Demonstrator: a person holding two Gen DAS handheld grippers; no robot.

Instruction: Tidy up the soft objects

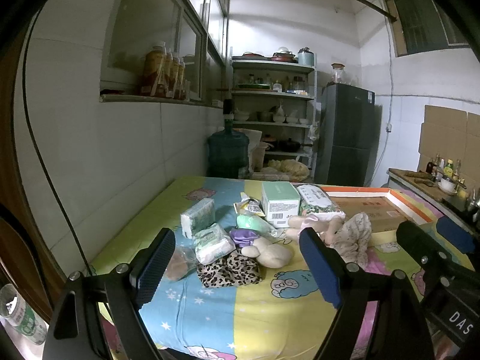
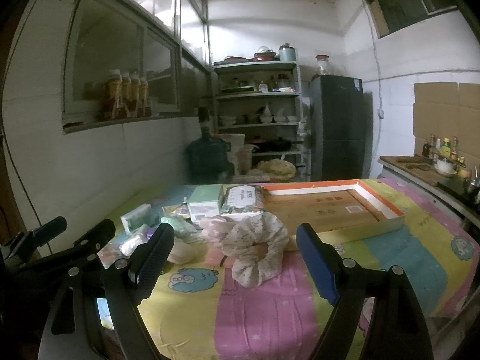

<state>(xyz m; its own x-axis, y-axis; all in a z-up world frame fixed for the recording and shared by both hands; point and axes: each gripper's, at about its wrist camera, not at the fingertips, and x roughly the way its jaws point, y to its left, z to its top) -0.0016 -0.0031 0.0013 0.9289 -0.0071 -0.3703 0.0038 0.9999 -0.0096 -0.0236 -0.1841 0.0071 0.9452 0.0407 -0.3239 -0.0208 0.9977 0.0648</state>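
Note:
Soft objects lie in a heap on the cartoon-print cloth (image 1: pixel 258 309). A leopard scrunchie (image 1: pixel 228 271), a cream plush toy (image 1: pixel 271 254), a purple scrunchie (image 1: pixel 243 236), tissue packs (image 1: pixel 213 242) and a green bundle (image 1: pixel 254 222) lie ahead of my left gripper (image 1: pixel 237 265), which is open and empty above the cloth. A beige floral scrunchie (image 2: pixel 255 250) lies just ahead of my right gripper (image 2: pixel 232 259), which is open and empty. A shallow cardboard tray (image 2: pixel 381 207) with an orange rim sits at the back right.
A green box (image 1: pixel 280 202) and a wet-wipes pack (image 1: pixel 318 202) stand behind the heap. A wall runs along the left. A water jug (image 1: pixel 228 150), shelves (image 1: pixel 273 120) and a fridge (image 1: pixel 348 138) stand beyond the table. A counter (image 2: pixel 420 171) with bottles is at right.

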